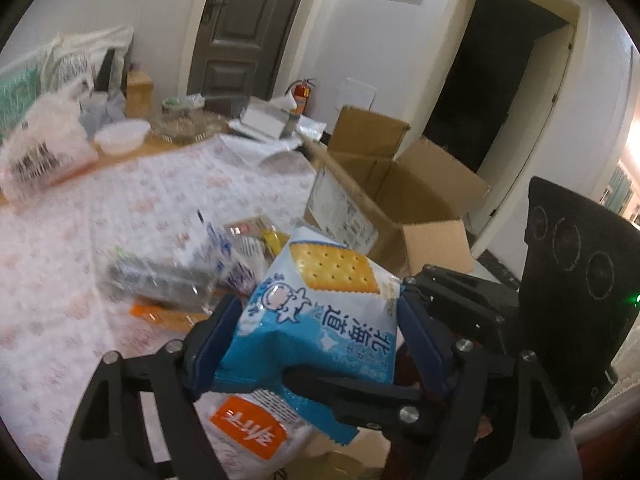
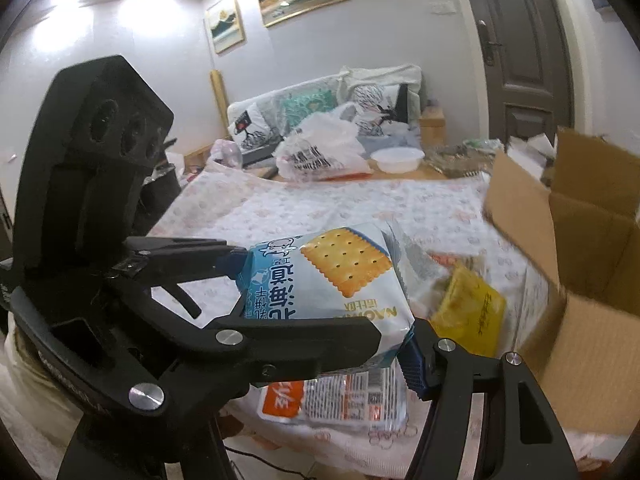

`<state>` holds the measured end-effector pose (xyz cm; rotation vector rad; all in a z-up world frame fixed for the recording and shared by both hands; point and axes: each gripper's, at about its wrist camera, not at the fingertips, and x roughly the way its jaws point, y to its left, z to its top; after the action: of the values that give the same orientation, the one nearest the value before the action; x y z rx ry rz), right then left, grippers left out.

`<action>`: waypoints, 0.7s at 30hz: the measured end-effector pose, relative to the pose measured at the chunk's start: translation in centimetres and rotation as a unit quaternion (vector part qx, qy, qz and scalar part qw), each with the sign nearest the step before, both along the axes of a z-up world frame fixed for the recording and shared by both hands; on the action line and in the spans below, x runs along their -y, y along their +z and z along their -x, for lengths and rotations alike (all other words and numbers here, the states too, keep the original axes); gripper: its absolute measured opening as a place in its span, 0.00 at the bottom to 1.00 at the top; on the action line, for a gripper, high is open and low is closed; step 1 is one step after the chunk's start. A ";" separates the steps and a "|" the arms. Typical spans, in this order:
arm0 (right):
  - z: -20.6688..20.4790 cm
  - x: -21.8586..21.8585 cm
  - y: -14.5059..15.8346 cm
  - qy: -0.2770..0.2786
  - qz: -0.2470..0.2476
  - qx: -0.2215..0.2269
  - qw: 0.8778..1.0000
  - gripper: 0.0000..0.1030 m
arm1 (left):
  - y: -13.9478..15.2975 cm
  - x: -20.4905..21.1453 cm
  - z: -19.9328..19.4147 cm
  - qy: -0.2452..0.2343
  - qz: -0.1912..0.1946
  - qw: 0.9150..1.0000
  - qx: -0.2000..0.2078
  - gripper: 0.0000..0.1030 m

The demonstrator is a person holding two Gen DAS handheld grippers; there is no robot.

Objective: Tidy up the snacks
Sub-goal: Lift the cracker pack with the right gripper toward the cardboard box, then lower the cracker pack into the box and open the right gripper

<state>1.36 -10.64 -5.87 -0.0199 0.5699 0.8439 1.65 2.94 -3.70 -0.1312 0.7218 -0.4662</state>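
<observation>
A blue-and-white cracker packet (image 1: 320,304) (image 2: 320,280) hangs just above the snack pile, and both grippers grip this one packet. My left gripper (image 1: 316,300) has its blue pads pressed on the packet's two sides. My right gripper (image 2: 326,328) is shut on it from the other side; its black body (image 1: 568,280) shows at the right of the left wrist view. The left gripper's body (image 2: 100,140) stands at the left of the right wrist view. An orange-and-white packet (image 1: 244,428) (image 2: 332,396) lies right under the held one.
An open cardboard box (image 1: 400,200) (image 2: 580,260) stands at the right edge of the patterned tablecloth (image 1: 120,220). A yellow packet (image 2: 468,312) and clear wrapped snacks (image 1: 168,276) lie near the grippers. At the far end sit a white plastic bag (image 2: 320,152) and a white bowl (image 2: 396,158).
</observation>
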 end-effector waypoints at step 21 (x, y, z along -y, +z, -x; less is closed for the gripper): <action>-10.8 14.4 5.9 -0.103 0.017 -0.036 0.994 0.59 | 6.4 16.0 -15.1 -0.143 -0.088 0.985 -0.036 0.66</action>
<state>12.15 -25.00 0.05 0.0374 0.6418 0.6349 16.78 -13.07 2.73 0.1243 0.8538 -0.6706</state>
